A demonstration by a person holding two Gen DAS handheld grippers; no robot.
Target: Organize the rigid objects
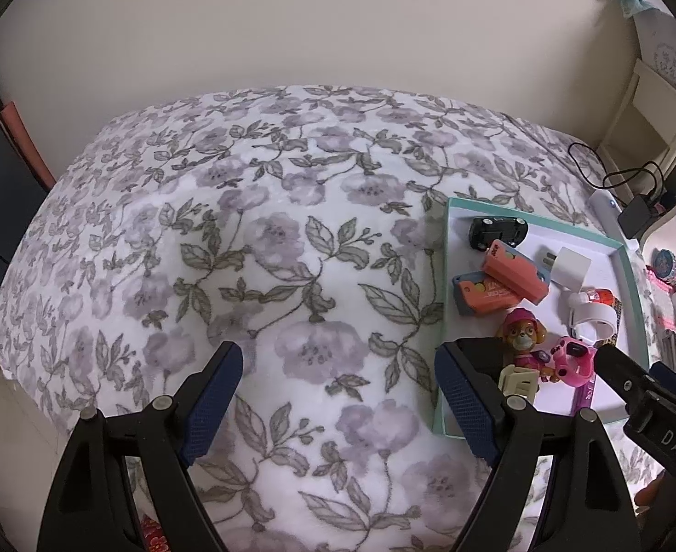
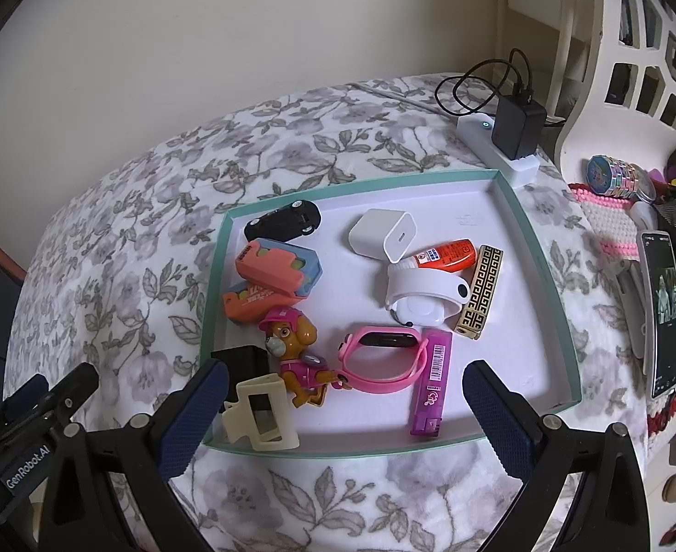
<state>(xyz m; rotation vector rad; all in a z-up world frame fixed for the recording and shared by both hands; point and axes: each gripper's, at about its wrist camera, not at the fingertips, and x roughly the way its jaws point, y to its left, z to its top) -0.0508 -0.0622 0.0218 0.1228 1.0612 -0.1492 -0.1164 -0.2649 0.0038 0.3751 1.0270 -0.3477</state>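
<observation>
A shallow teal-rimmed tray (image 2: 499, 349) lies on the floral blanket (image 1: 255, 248). In it are a black toy car (image 2: 283, 221), a white charger cube (image 2: 381, 234), two orange cases (image 2: 278, 269), a pup figurine (image 2: 296, 349), a pink watch (image 2: 379, 359), a purple lighter (image 2: 430, 382), a gold patterned lighter (image 2: 480, 296) and a cream hair clip (image 2: 260, 414). My right gripper (image 2: 347, 409) hangs open over the tray's near edge, holding nothing. My left gripper (image 1: 338, 382) is open over bare blanket, left of the tray (image 1: 545, 232).
A white power strip with a black adapter (image 2: 517, 129) and cable sits behind the tray. A phone (image 2: 660, 313), a knitted pink-white piece and small clutter crowd the right side by a white cut-out chair back (image 2: 637, 46). A wall runs behind the bed.
</observation>
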